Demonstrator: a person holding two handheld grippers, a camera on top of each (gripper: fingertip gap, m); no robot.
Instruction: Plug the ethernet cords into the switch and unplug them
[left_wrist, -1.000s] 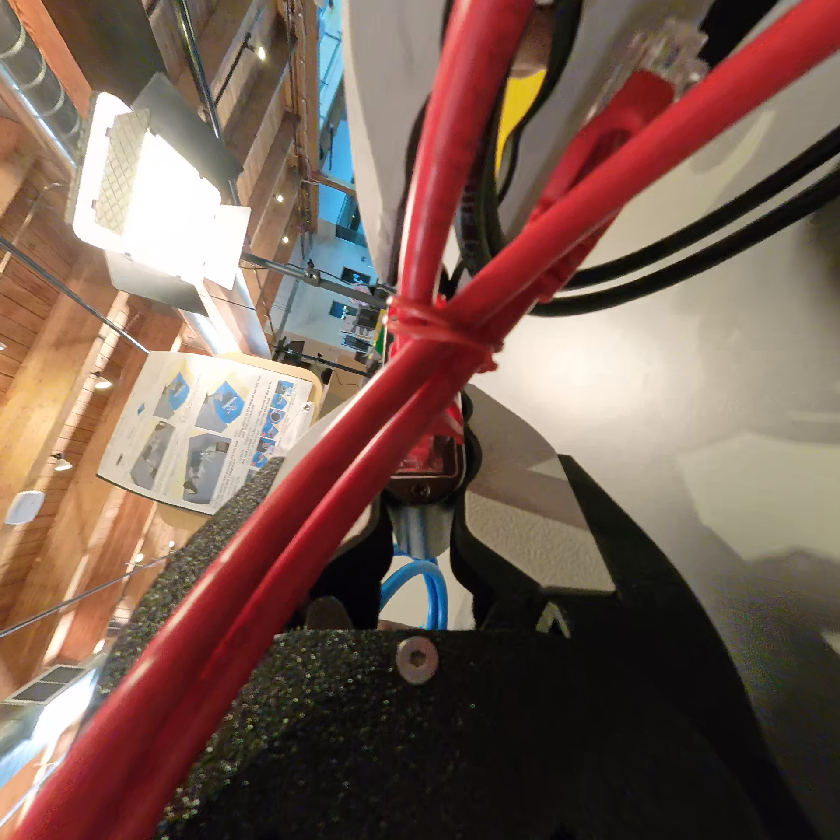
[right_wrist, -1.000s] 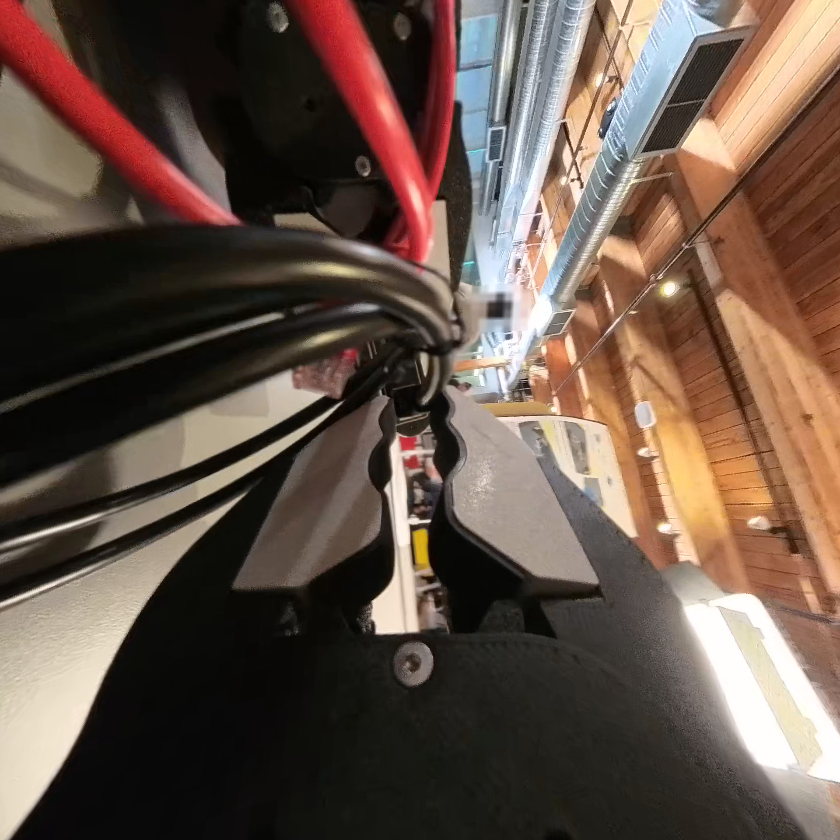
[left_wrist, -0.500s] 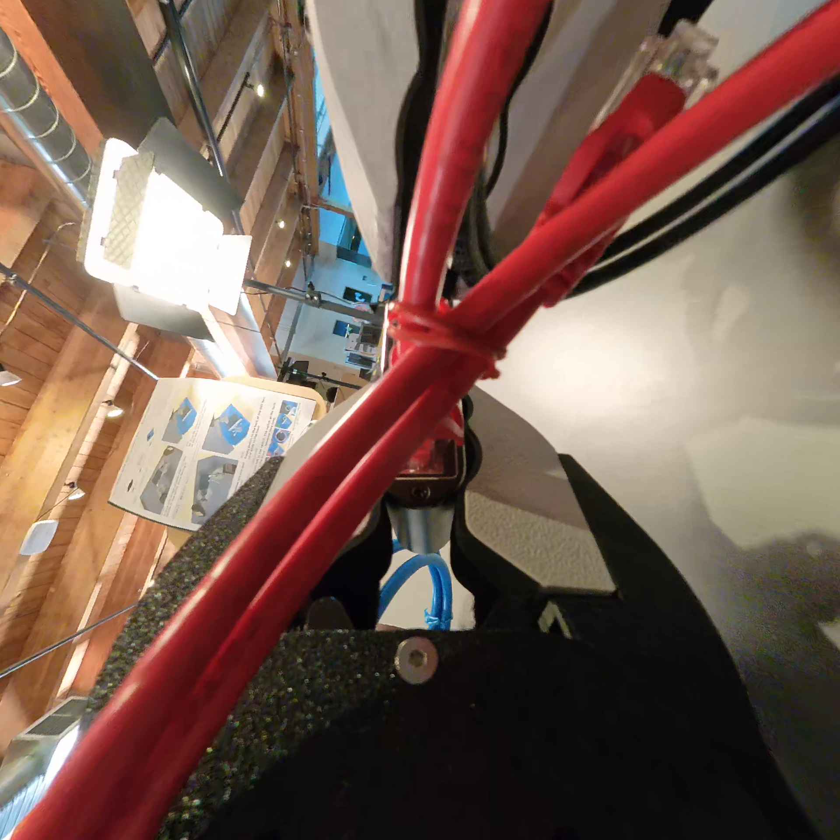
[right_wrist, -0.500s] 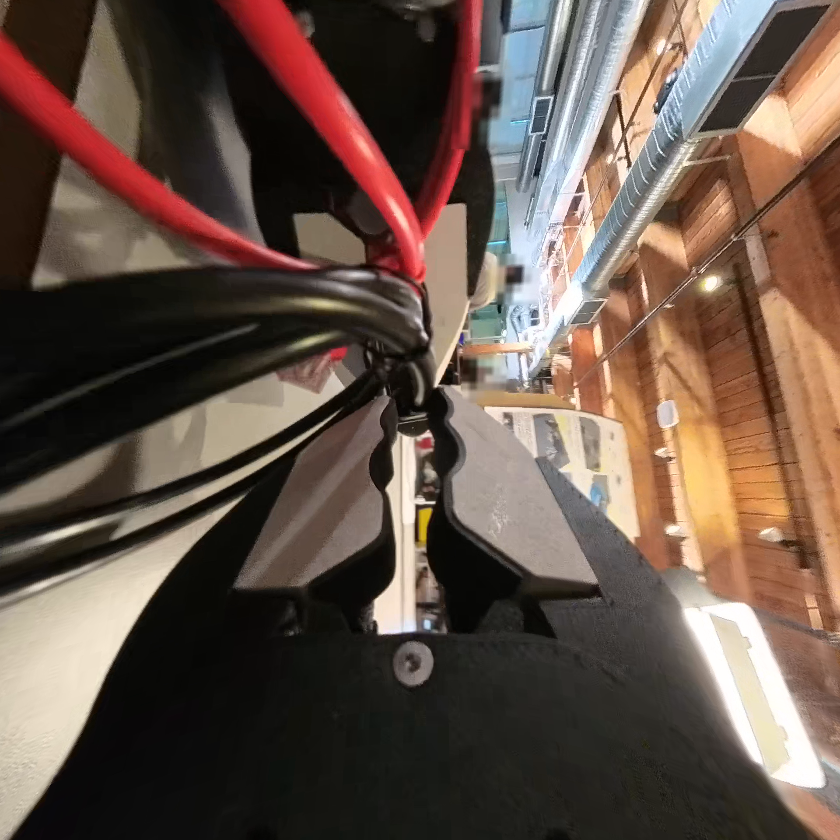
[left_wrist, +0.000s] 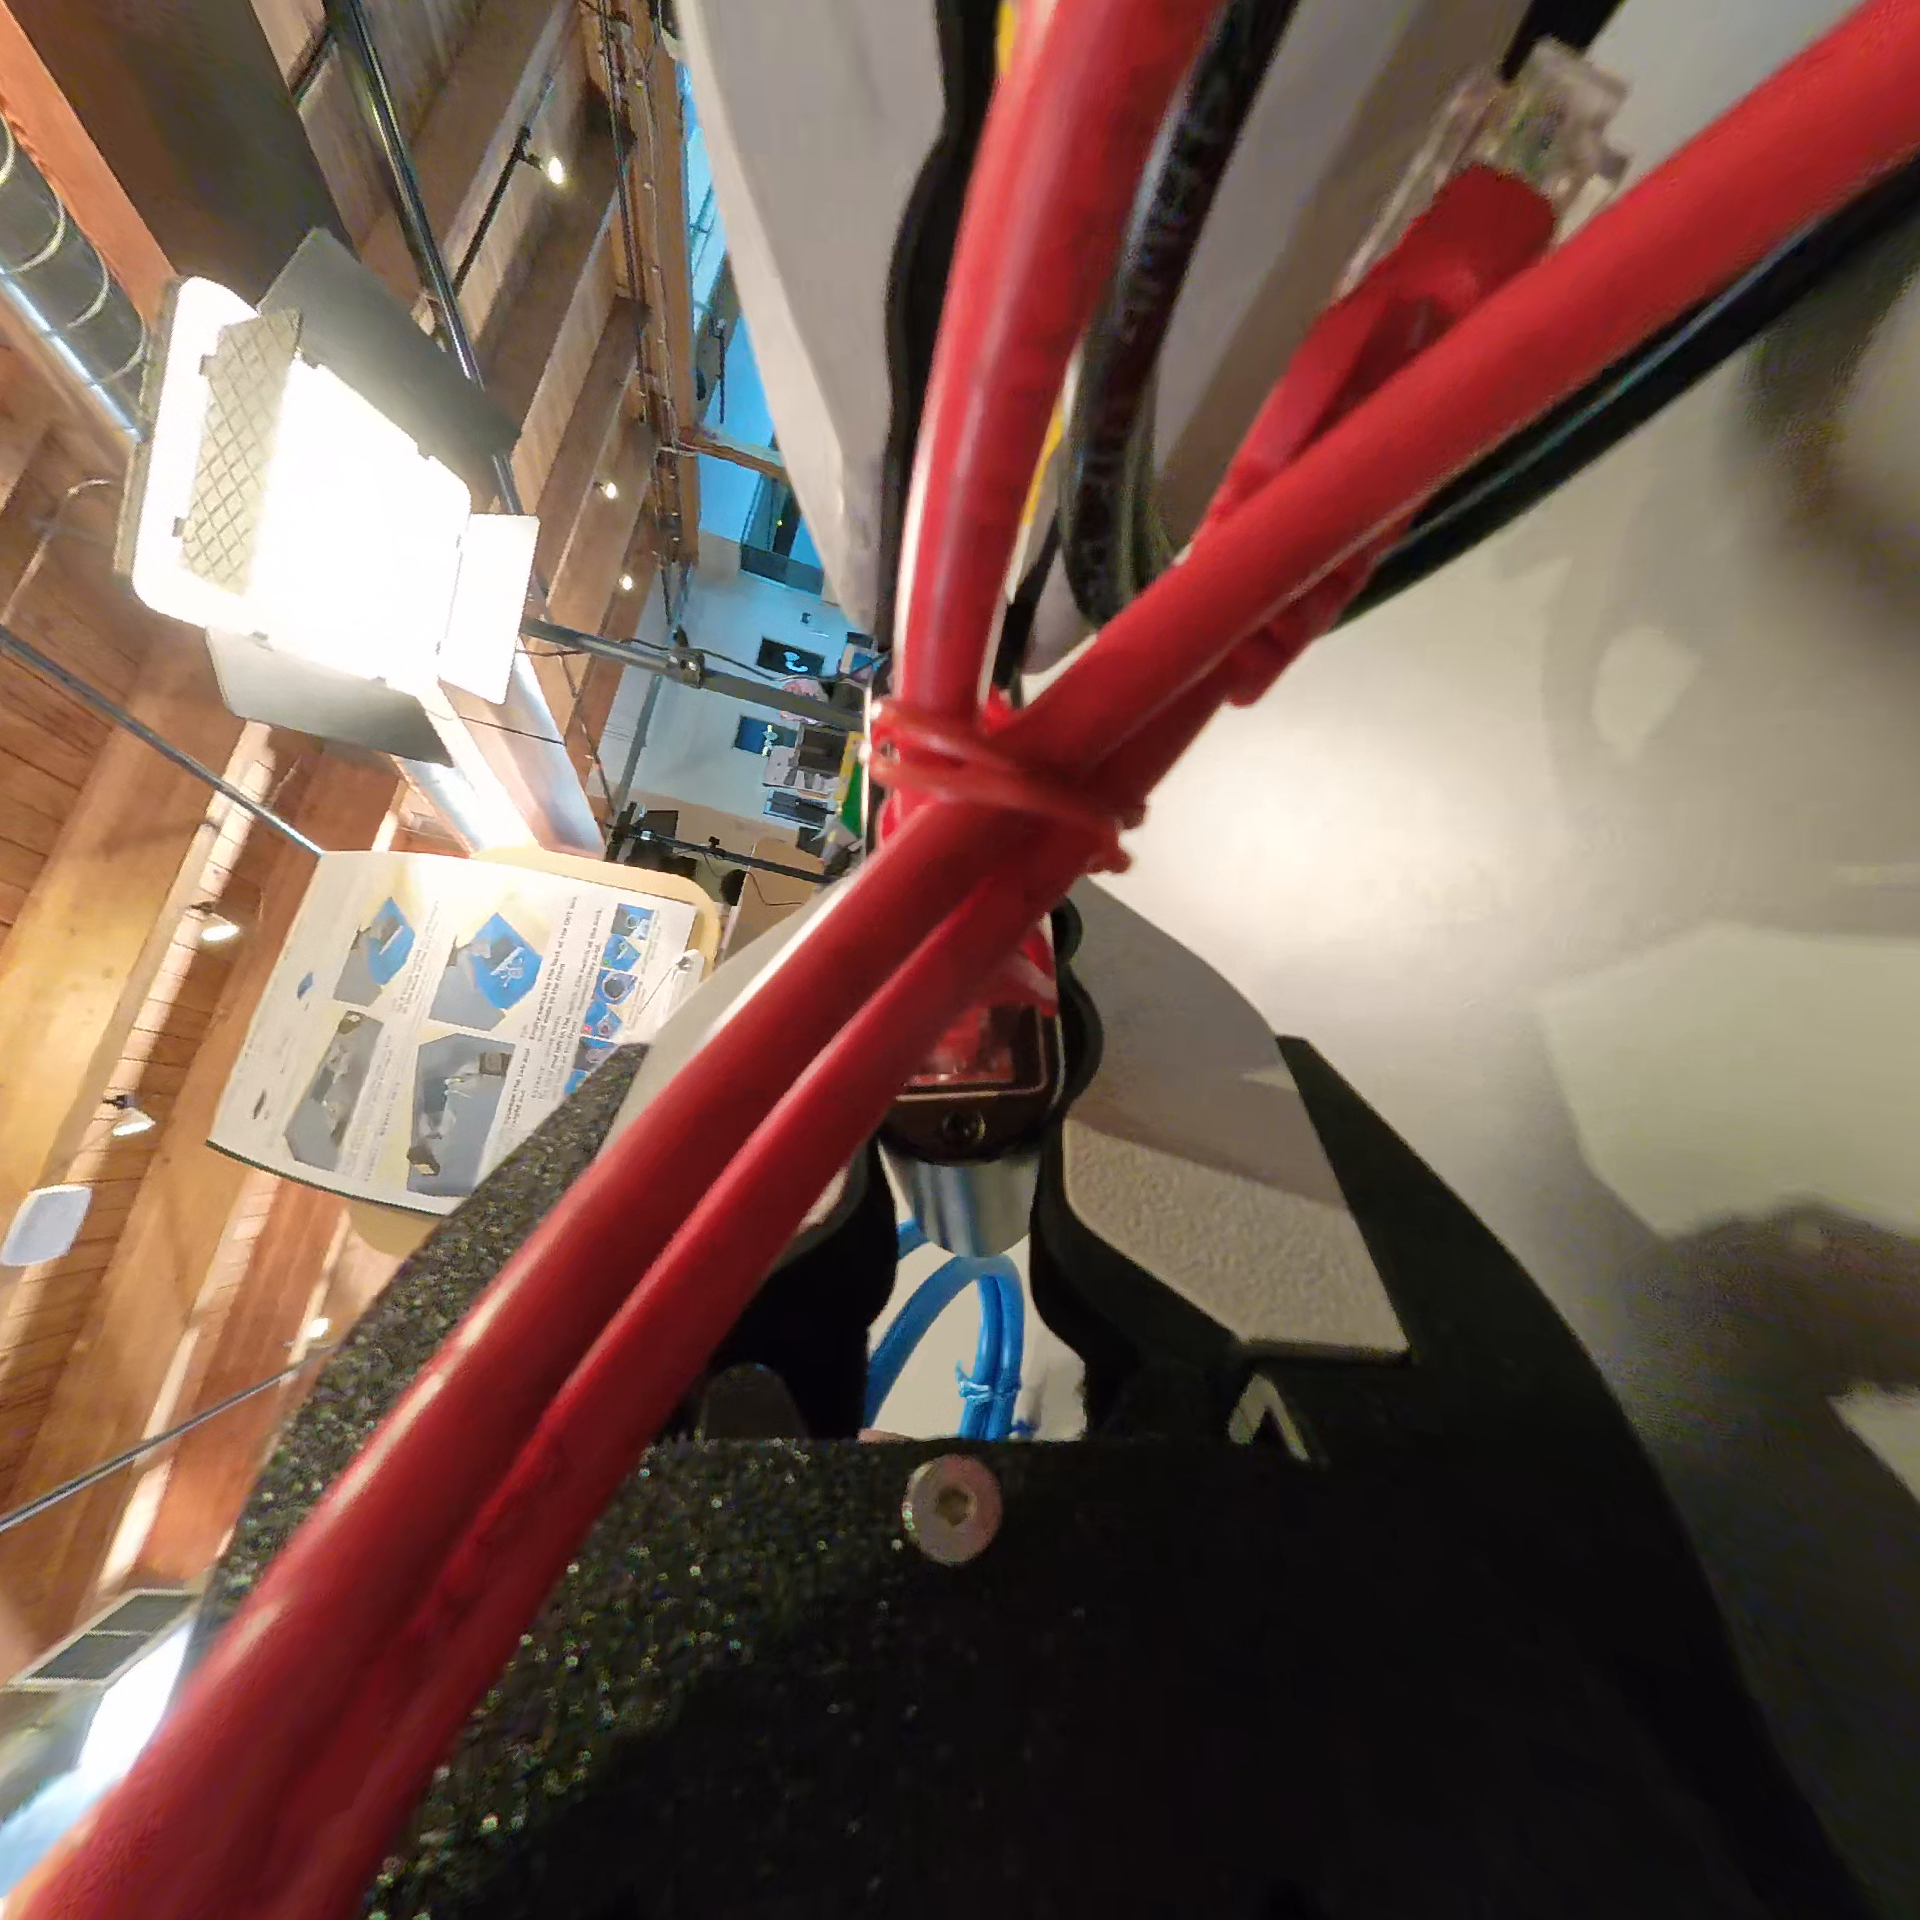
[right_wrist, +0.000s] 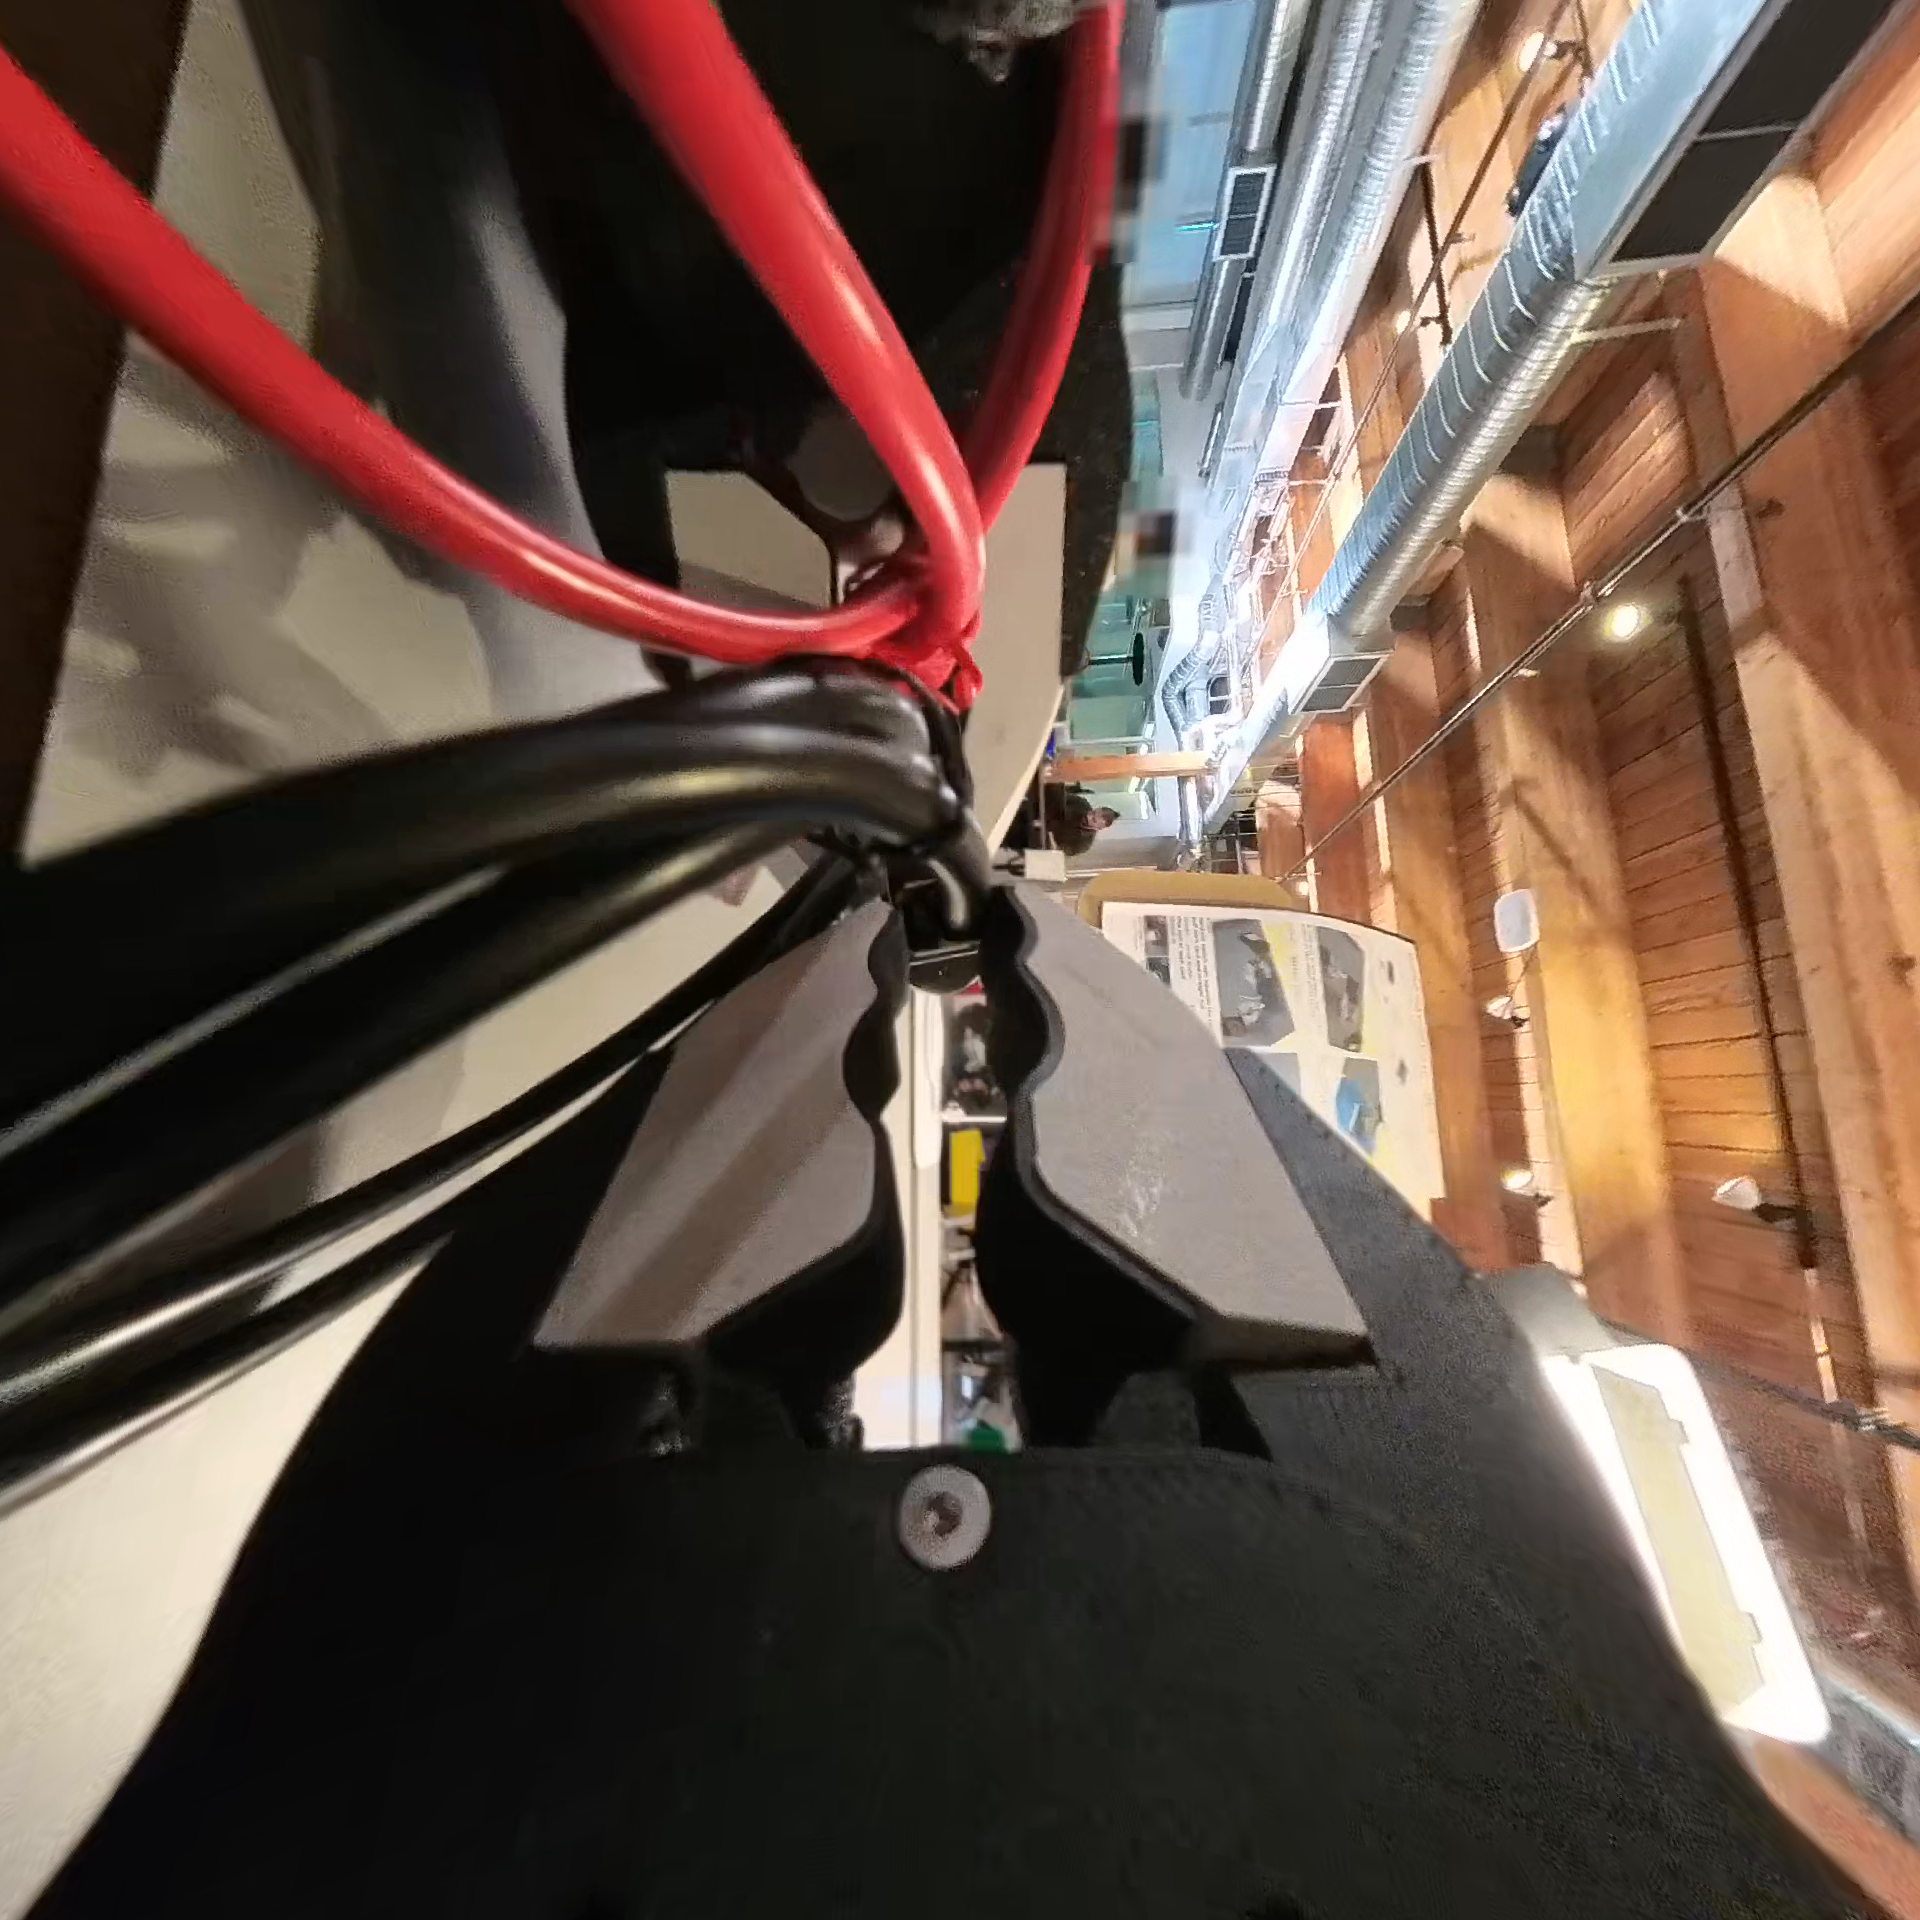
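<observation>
1. The red ethernet cord (left_wrist: 644, 1226) is bundled with a red tie (left_wrist: 987, 774), and one plug end sits clamped in the left claw (left_wrist: 982, 1049), its pads closed on the red connector (left_wrist: 982, 1039) with a small metal piece just below. The cord's other plug (left_wrist: 1527, 114), clear-tipped with a red boot, dangles free up top.

2. The right claw (right_wrist: 951, 951) pinches the end of the black cord bundle (right_wrist: 468, 821); its fingers (right_wrist: 1132, 1132) are nearly together, with something small and dark nipped at the tips.

3. The two bundles touch where the red loop (right_wrist: 665, 561) crosses over the black coil.

4. A blue cable (left_wrist: 977, 1320) peeks out behind the left claw.

5. The switch? I can't spot it in either view — only pale bench surface (left_wrist: 1507, 831).

6. My read: both cords are held, neither is plugged in. The next move calls for swinging a claw toward the switch, lining the plug square with a port, clip side correct, and keeping the dangling coils from snagging.
</observation>
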